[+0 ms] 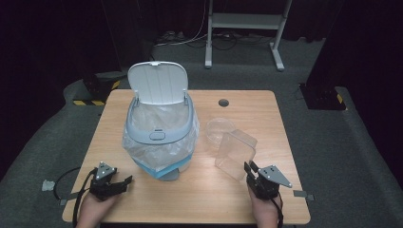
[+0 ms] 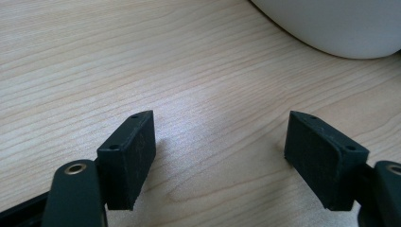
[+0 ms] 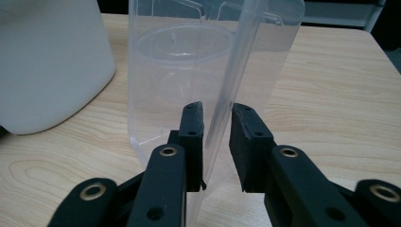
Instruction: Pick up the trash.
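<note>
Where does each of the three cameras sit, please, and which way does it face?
High view: above the person's side, looking forward and down on the table, bin and clear box; both hands, left gripper and right gripper show.
Left gripper view: on the left gripper, looking low across bare tabletop toward the bin's white base; jaws wide apart.
Right gripper view: on the right gripper, facing the clear box, its wall between the jaws.
Shared: the bin shows in both gripper views.
</note>
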A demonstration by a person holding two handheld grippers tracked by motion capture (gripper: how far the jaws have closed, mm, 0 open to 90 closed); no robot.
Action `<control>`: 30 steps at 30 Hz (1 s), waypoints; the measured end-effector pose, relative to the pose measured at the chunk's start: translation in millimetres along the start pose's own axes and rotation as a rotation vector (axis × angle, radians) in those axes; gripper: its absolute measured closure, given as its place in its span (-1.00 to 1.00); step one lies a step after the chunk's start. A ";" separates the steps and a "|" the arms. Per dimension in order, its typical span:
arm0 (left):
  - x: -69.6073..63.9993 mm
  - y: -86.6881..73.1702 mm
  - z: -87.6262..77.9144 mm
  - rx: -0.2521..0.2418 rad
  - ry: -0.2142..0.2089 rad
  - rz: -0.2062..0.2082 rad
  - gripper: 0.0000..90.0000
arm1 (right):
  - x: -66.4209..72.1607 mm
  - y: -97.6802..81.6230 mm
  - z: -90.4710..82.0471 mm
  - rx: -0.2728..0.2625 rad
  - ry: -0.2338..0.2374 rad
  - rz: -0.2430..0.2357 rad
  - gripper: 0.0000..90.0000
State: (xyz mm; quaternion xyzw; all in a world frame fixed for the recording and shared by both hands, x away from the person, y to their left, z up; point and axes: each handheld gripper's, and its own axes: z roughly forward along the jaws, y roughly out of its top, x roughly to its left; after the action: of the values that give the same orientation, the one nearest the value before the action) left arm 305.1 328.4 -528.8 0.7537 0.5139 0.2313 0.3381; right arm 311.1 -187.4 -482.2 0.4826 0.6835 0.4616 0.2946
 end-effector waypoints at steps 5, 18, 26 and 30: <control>-0.1 0.0 0.0 0.000 0.000 0.000 -0.43 | -0.6 -0.2 -1.3 -0.006 0.014 0.011 0.74; 0.1 0.0 -0.1 0.001 0.000 0.002 -0.43 | 0.9 3.1 -5.5 -0.037 0.041 0.016 0.87; -0.1 0.0 0.1 -0.001 0.000 -0.001 -0.43 | 1.9 6.6 -8.2 -0.061 0.045 0.016 0.88; -0.2 0.1 0.3 -0.001 -0.002 -0.001 -0.43 | 0.1 9.2 -9.2 -0.073 0.055 0.022 0.89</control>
State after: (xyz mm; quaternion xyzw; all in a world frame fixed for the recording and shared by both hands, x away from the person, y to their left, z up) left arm 305.3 328.2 -528.9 0.7536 0.5136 0.2306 0.3393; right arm 306.8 -189.5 -470.1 0.4661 0.6688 0.5024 0.2882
